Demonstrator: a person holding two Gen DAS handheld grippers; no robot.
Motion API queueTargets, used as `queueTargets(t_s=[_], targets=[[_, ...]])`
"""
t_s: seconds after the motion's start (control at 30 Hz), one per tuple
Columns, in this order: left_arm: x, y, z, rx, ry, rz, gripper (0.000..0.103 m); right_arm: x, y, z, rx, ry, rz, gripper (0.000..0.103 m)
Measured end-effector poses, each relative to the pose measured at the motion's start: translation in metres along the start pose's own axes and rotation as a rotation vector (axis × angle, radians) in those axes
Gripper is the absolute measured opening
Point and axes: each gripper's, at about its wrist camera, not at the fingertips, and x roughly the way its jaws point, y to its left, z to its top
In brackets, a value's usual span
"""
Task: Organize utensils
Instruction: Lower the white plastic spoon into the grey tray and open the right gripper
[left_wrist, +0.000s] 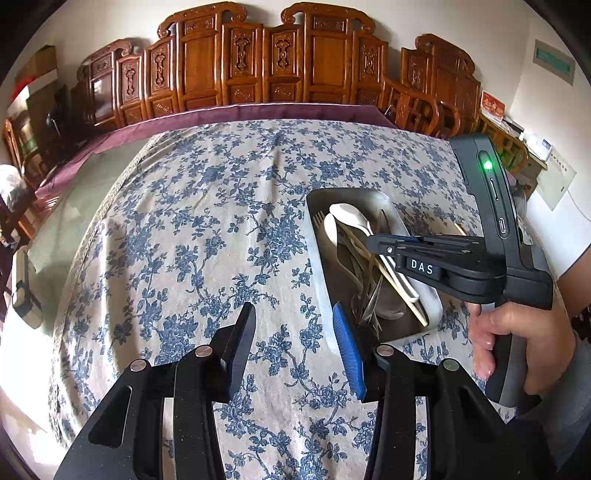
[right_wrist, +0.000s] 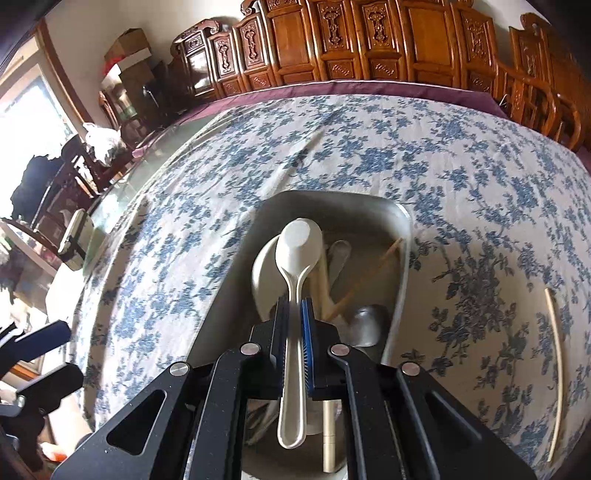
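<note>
White plastic spoon is clamped by its handle between the fingers of the right gripper, bowl forward, held over the metal tray. Left gripper hangs above the floral cloth of the bench, fingers spread wide and holding nothing. Tray already carries most items: a second white spoon, metal spoons, chopsticks (exact count unclear, the pile overlaps). One pale chopstick lies on the cloth well right of the tray. Judgement: task mostly done; the held spoon and the loose chopstick are left.
</note>
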Motion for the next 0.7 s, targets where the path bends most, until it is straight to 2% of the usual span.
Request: queueTargets(t_s=[0.2,0.37,0.5,0.6,0.7], targets=[[-0.001,0.001,0.000,-0.004,-0.001,0.004,0.041,0.001,0.007,-0.005,-0.021,0.015,0.020,0.011],[-0.002,-0.004,0.000,0.001,-0.003,-0.002,0.041,-0.013,0.007,-0.013,-0.079,-0.003,0.023,0.011],[-0.002,-0.014,0.001,0.011,-0.006,-0.011,0.042,-0.044,-0.006,-0.025,-0.123,-0.049,0.021,0.011],[-0.003,-0.026,0.001,0.023,-0.013,-0.019,0.048,-0.074,-0.024,-0.038,-0.156,-0.079,-0.007,0.012],[-0.002,-0.042,0.003,0.039,-0.012,-0.032,0.048,-0.099,-0.048,-0.054,-0.172,-0.097,-0.048,0.021]])
